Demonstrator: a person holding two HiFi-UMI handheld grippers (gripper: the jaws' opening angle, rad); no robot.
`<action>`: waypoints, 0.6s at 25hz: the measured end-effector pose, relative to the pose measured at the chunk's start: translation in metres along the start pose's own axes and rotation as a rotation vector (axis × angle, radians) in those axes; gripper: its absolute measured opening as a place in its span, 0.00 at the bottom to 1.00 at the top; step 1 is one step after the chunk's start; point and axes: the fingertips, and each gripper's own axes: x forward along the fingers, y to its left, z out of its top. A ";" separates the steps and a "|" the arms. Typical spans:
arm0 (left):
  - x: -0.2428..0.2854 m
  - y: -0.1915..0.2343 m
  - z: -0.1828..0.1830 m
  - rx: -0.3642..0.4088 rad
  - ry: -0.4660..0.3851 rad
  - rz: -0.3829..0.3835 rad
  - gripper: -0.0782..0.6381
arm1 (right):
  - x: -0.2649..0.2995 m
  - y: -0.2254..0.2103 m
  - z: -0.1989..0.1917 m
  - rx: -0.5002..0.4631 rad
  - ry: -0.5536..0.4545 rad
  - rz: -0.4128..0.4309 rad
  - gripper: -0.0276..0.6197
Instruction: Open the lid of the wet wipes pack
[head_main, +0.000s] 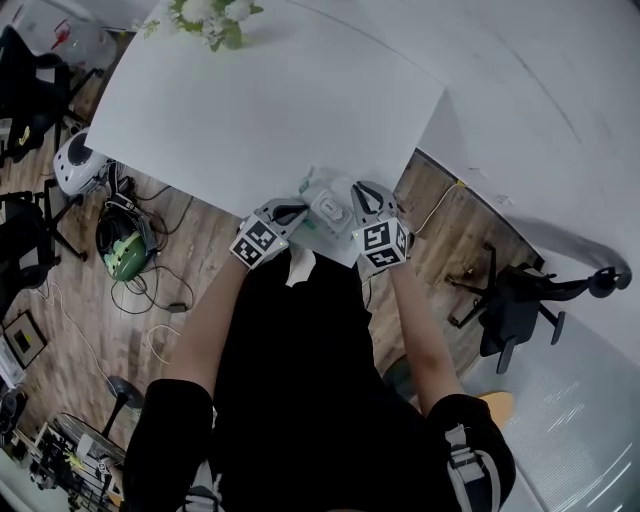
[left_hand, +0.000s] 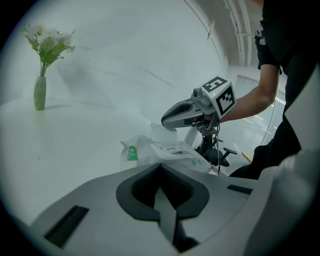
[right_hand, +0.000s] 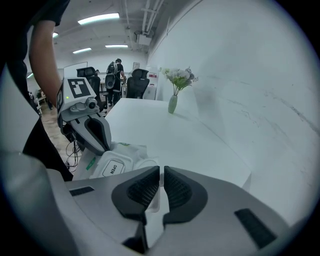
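The white wet wipes pack (head_main: 325, 212) lies at the near edge of the white table (head_main: 250, 100). Its flip lid (left_hand: 162, 134) stands raised behind the panel printed "OPEN" (left_hand: 170, 149). My right gripper (right_hand: 161, 172) hovers over the lid (right_hand: 145, 164), jaws a narrow slit apart, the lid's rim just beyond and below the slit. From the left gripper view, that right gripper (left_hand: 167, 120) hangs above the raised lid. My left gripper (left_hand: 160, 167) is shut with nothing seen between its jaws, its tip at the pack's near end (head_main: 300, 215).
A green vase of white flowers (left_hand: 40, 92) stands far back on the table. The pack sits close to the table's front corner. Beside the table are an office chair (head_main: 515, 300), cables and a headset (head_main: 125, 245) on the wooden floor. People stand in the background (right_hand: 116, 75).
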 end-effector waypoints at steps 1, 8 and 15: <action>0.001 0.001 0.000 0.001 0.000 0.000 0.14 | 0.003 -0.002 -0.002 0.005 0.002 0.002 0.11; 0.001 0.002 -0.001 -0.012 -0.006 0.016 0.14 | 0.023 -0.005 -0.025 0.020 0.054 0.010 0.07; 0.000 0.003 -0.001 -0.015 -0.006 0.027 0.14 | 0.020 -0.004 -0.029 0.042 0.053 0.009 0.07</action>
